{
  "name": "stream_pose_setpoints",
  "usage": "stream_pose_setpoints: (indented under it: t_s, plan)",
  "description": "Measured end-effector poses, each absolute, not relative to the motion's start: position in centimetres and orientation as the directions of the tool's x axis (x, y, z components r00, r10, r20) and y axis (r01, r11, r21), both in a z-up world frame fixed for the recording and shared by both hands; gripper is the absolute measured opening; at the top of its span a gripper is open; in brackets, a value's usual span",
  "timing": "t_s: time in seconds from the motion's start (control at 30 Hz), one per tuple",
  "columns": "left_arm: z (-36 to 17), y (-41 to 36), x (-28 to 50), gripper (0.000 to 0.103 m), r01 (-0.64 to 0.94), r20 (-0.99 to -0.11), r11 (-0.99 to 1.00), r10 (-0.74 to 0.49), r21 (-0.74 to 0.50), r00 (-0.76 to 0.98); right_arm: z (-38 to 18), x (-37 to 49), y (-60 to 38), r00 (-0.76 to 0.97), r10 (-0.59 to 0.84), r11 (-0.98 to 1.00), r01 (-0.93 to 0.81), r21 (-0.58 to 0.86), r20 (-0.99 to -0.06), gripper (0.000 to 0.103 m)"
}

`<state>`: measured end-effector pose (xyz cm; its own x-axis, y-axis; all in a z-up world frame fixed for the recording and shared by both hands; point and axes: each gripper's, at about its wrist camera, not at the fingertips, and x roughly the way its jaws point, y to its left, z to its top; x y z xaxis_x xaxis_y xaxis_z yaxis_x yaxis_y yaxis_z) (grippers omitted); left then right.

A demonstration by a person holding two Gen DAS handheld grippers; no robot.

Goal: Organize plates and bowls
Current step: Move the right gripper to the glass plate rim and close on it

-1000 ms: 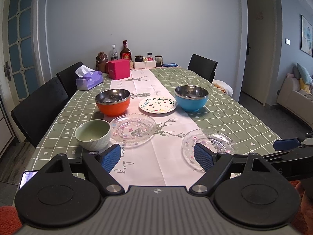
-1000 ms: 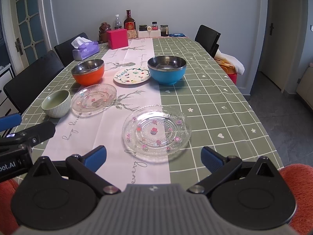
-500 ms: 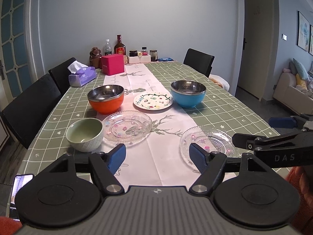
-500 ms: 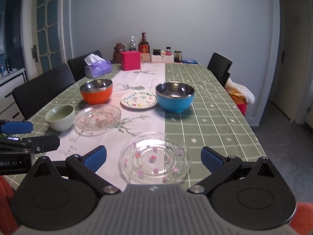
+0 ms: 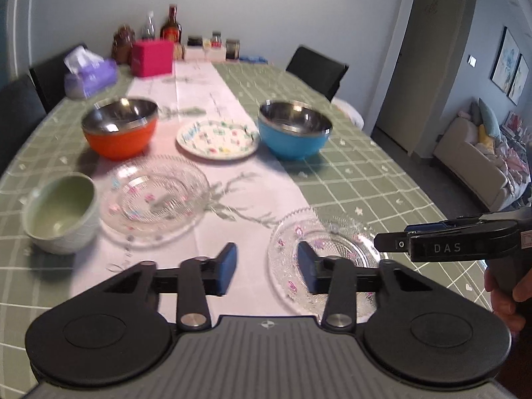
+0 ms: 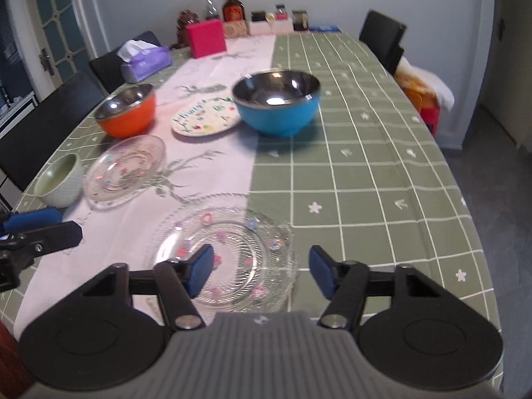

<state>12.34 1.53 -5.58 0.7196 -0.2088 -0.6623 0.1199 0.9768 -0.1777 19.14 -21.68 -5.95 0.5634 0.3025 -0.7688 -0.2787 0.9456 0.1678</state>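
A clear glass plate (image 5: 335, 232) (image 6: 232, 229) with pink flowers lies nearest on the table runner. My left gripper (image 5: 266, 266) hovers at its left rim, jaws closing, with nothing pressed between the pads. My right gripper (image 6: 261, 271) hangs over its right half, jaws also closing and not touching it. A second glass plate (image 5: 154, 196) lies further left, beside a pale green bowl (image 5: 60, 211). Behind them stand an orange bowl (image 5: 119, 128), a white patterned plate (image 5: 217, 139) and a blue bowl (image 5: 294, 129).
A purple tissue box (image 5: 89, 74), a pink box (image 5: 151, 57), bottles and jars stand at the table's far end. Black chairs (image 6: 50, 123) line the left side, and another stands at the far right. The green checked cloth (image 6: 365, 173) on the right is bare.
Both grippers have moved forward and down toward the near glass plate, and both pairs of jaws have narrowed. The dishes have not moved.
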Motion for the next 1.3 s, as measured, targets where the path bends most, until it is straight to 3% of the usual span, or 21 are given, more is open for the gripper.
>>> stream_pose_setpoints:
  t_s: [0.27, 0.7, 1.3]
  plan:
    - [-9.2, 0.9, 15.4, 0.021, 0.088, -0.726, 0.967, -0.238, -0.239, 0.646, -8.8, 21.6, -23.5, 0.465, 0.321, 0.947, -0.185, 0.264, -0.825, 0.037]
    - [-10.4, 0.5, 16.3, 0.018, 0.084, -0.738, 0.963, -0.252, -0.257, 0.626, -9.7, 21.7, -24.4, 0.445, 0.391, 0.92, -0.153, 0.362, -0.806, 0.014]
    - [-10.1, -1.1, 16.9, 0.011, 0.064, -0.719, 0.951, -0.271, -0.302, 0.64, -9.1, 21.7, -25.7, 0.502, 0.351, 0.933, -0.116, 0.341, -0.79, 0.01]
